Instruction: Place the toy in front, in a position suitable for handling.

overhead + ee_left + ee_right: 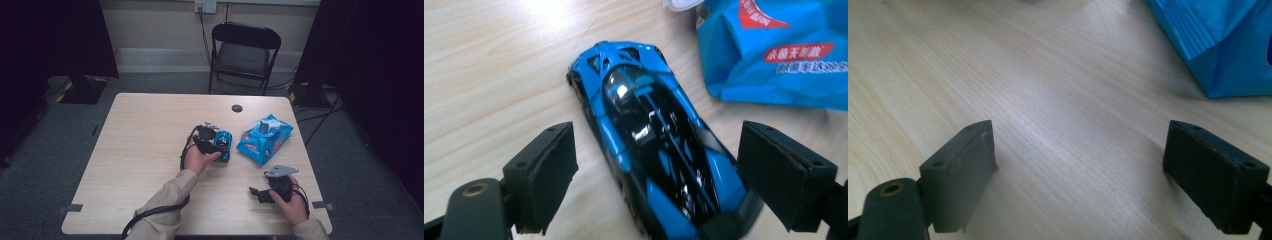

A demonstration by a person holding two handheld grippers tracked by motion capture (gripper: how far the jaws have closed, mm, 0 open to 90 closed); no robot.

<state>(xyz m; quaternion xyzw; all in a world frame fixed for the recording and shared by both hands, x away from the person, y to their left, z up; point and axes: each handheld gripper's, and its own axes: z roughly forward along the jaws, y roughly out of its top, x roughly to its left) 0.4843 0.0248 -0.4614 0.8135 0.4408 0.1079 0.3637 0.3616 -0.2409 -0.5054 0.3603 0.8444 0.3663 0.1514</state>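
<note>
Two tools: left tool (654,185) over the car; right tool (1083,175) idle near the worktop's front right.
Car: blue-and-black toy car (651,150) lies flat on the worktop (145,135), right of centre, just beside a blue packet (265,139).
Left tool state: jaws wide apart, one each side of the car, holding nothing; pads stand clear of its flanks.
Right tool state: jaws wide apart over bare wood, empty.
Step in hand: approach to grasp, judged from the straddling jaws.
Contact: the car's near end may touch the tool body; blur there prevents certainty.
Next move calls for: squaring the pads to the car's sides, lowering slightly, closing evenly without snagging the packet.
</note>
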